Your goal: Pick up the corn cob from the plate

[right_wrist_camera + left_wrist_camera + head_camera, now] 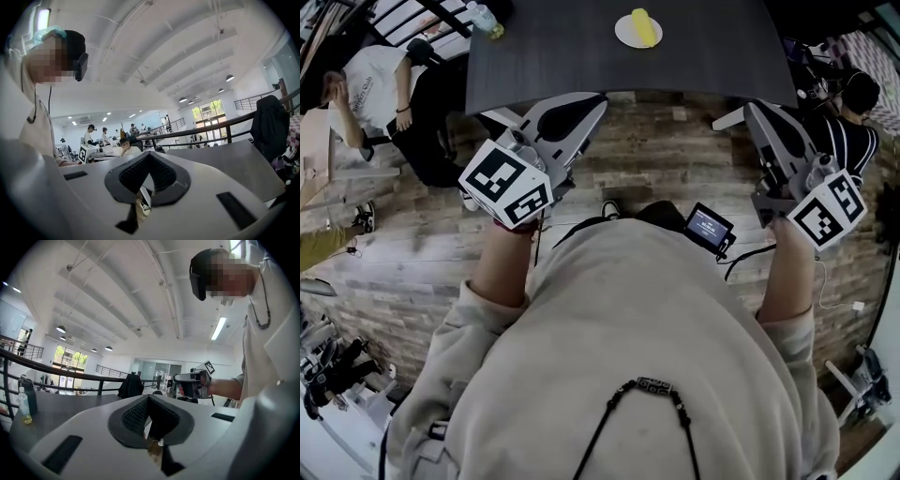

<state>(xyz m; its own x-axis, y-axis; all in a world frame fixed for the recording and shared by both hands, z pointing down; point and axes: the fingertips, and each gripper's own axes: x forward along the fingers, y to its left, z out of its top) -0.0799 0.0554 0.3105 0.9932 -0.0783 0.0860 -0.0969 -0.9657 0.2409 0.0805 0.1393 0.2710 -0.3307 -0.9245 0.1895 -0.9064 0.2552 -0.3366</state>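
Observation:
A yellow corn cob (643, 26) lies on a small white plate (624, 34) near the far side of a dark table (581, 56). Both grippers hang short of the table's near edge, over the wooden floor. My left gripper (598, 97) has its jaws shut with nothing between them, and its tips point at the table edge. My right gripper (748, 108) is shut too and holds nothing. The left gripper view shows closed pads (140, 416) and the right gripper (194, 383) off to the side. The plate is in neither gripper view.
A bottle (485, 19) stands on the table's far left corner (23, 404). People sit left (380, 84) and right (853, 122) of the table. A small screen device (708, 228) hangs at my chest. A dark jacket (269, 124) drapes over a railing.

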